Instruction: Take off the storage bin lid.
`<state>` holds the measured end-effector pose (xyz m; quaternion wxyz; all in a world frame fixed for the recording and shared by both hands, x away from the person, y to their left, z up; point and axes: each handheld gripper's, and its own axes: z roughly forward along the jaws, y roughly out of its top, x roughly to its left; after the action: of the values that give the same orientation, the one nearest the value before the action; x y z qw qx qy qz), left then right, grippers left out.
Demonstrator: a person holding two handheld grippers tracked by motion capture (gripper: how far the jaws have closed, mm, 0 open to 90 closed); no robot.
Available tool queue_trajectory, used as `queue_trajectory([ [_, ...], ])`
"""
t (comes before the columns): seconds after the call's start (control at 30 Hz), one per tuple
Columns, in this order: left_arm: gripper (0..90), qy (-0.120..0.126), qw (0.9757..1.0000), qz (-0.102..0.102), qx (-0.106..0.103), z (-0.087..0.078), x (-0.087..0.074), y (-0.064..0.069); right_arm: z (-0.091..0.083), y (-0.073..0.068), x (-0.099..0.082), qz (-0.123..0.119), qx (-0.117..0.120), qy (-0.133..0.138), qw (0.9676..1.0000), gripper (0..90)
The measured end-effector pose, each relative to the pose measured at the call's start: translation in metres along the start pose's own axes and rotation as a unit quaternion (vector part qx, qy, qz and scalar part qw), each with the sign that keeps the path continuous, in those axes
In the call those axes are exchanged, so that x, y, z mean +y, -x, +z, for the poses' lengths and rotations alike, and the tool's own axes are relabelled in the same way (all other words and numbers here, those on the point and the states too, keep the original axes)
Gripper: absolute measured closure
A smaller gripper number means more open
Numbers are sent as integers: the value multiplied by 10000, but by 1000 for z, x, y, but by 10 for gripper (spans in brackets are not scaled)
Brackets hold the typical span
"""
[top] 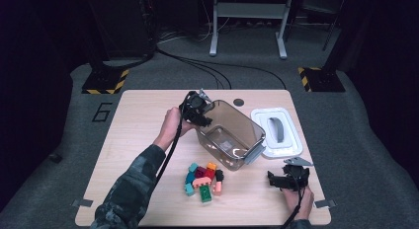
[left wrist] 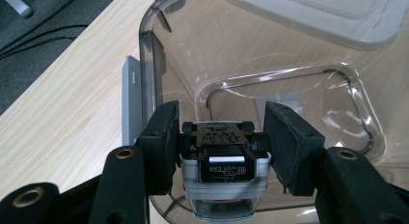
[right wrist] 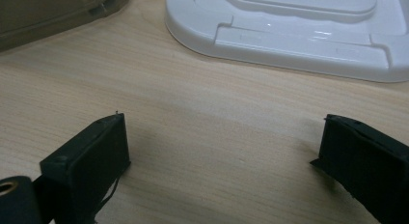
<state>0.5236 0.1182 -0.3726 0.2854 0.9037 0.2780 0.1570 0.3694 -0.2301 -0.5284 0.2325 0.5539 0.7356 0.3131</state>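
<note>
The left gripper (top: 199, 110) hung over the far left rim of the clear plastic tub (top: 230, 135), which sat slightly tilted near the middle of the table (top: 138, 115). In the left gripper view its two black jaws stood at a narrow gap and pressed on either side of a small toy car (left wrist: 223, 154), held upside down with its dark underside and wheels facing the camera and its silver-grey body below. The car sat just above the tub's open mouth (left wrist: 289, 113), near the tub's left wall as that view showed it; whether it touched the rim I could not tell.

The right gripper (top: 289, 178) rested at the near right part of the table, its jaws spread wide with only bare wood between them (right wrist: 217, 142). It lay well apart from the tub, just in front of the white lid (top: 276, 132), which lay flat on the table to the right of the tub, its grey handle up. The right gripper view showed the lid's near edge (right wrist: 289, 45) beyond the jaws.

A heap of coloured building blocks (top: 203, 179) lay on the near side of the table, between the two forearms and just in front of the tub.
</note>
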Motion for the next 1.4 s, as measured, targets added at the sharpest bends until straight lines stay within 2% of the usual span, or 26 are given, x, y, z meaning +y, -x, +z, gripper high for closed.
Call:
queue_trajectory([
  [0.3,481,-21,10000,10,19,4,-1,0,0,0,0,3,0,-2,10000,27],
  [0.43,480,-135,9999,39,42,9,-1,1,0,0,0,2,1,-2,10000,27],
  [0.7,479,-190,9998,89,66,12,-1,3,0,0,0,23,0,7,10000,27],
  [0.87,466,-50,10000,-7,53,10,-2,3,0,0,0,42,2,11,10000,28],
  [1.1,304,264,9996,-142,-10,-5,-5,3,0,0,0,43,5,10,10000,28],
  [1.13,284,393,9991,-163,-33,-13,-9,4,0,0,0,44,4,11,10000,27],
  [1.17,267,393,9991,-163,-33,-13,-9,4,0,0,0,44,5,11,10000,28],
  [1.2,252,523,9985,-167,-25,-22,-14,5,0,0,0,32,5,5,10000,27],
  [1.4,192,721,9971,-244,-66,-40,-33,6,0,0,0,35,4,7,10000,27],
])
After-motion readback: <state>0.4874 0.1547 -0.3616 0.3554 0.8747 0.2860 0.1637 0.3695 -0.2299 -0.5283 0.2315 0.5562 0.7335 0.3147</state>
